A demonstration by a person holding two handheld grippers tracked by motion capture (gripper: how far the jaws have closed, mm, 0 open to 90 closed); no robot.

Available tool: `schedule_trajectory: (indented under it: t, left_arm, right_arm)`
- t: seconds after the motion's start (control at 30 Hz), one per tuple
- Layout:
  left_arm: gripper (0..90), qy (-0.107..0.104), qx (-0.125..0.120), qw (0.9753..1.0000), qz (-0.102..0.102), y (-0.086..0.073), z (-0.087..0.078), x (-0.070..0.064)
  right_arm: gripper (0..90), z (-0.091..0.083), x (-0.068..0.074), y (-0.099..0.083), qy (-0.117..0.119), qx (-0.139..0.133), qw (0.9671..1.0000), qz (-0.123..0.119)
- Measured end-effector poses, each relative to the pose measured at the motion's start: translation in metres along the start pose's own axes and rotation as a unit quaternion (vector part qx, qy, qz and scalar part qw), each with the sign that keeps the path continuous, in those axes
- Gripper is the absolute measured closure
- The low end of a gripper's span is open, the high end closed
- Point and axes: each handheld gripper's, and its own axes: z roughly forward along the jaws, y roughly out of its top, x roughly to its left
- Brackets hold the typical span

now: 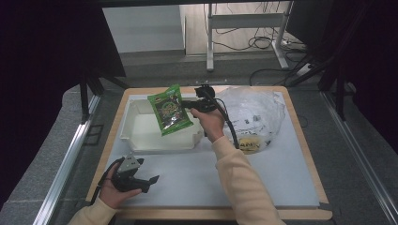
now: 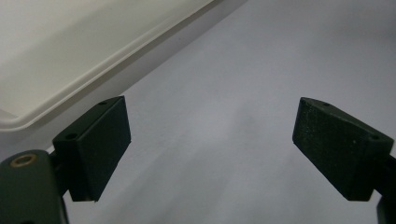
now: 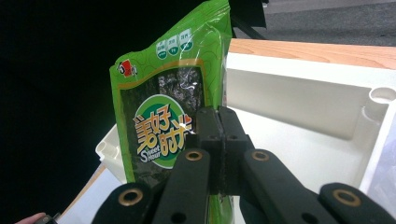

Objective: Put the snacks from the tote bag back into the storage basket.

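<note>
Over at the near left corner of the desk (image 1: pixel 197 180), the left claw (image 1: pixel 151 179) lies low in the person's hand, its jaws spread wide apart with nothing between them, as the left gripper view shows. It points across the bare surface, and the white bin's (image 1: pixel 141 126) rim passes just beyond and to one side of it. It looks parked there to stay out of the way, ready to help if called on.

Moving rightward, that white bin sits open and empty, directly below what the other hand carries. The right claw (image 1: pixel 187 104) is lifted above it, jaws pressed together on the edge of a green snack packet (image 1: pixel 170 110). In the right gripper view the packet (image 3: pixel 163 121) hangs upright from the pinch, its printed face turned toward the camera, the bin's inner wall just behind it. Holding it by an edge lets the packet dangle clear, so it should drop neatly once the jaws part; I'd judge the aim is to set it down into the bin.

Further right of that claw, behind the forearm, a crumpled clear plastic bag (image 1: pixel 256 112) lies on the desk with a yellowish item (image 1: pixel 248 146) inside.
</note>
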Motion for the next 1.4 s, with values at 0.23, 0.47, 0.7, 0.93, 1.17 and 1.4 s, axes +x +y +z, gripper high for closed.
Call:
schedule_trajectory:
  t: [0.23,0.47,0.7,0.93,1.17,1.4]
  left_arm:
    - [11.5,0.000,0.001,1.0000,0.000,0.000,0.000,0.000]
    - [11.5,0.000,0.002,1.0000,0.001,0.000,0.000,0.000]
    - [11.4,0.000,0.004,1.0000,0.001,0.000,0.001,0.000]
    - [11.4,-0.001,0.006,1.0000,0.002,0.000,0.001,0.000]
    - [11.3,-0.002,0.008,1.0000,0.002,0.000,0.002,0.000]
    - [11.3,-0.003,0.008,1.0000,0.002,0.000,0.002,0.000]
  right_arm:
    - [89.9,0.004,0.002,0.000,0.002,0.002,1.0000,0.002]
    - [89.9,0.008,0.002,-0.002,0.001,0.007,1.0000,0.000]
    - [89.9,0.012,0.002,-0.004,0.000,0.008,1.0000,0.000]
    - [89.9,0.019,0.005,-0.004,0.001,0.013,0.9999,-0.001]
    - [89.9,0.024,0.009,-0.003,0.002,0.015,0.9999,-0.002]
    - [89.9,0.030,0.012,-0.004,0.004,0.019,0.9998,-0.003]
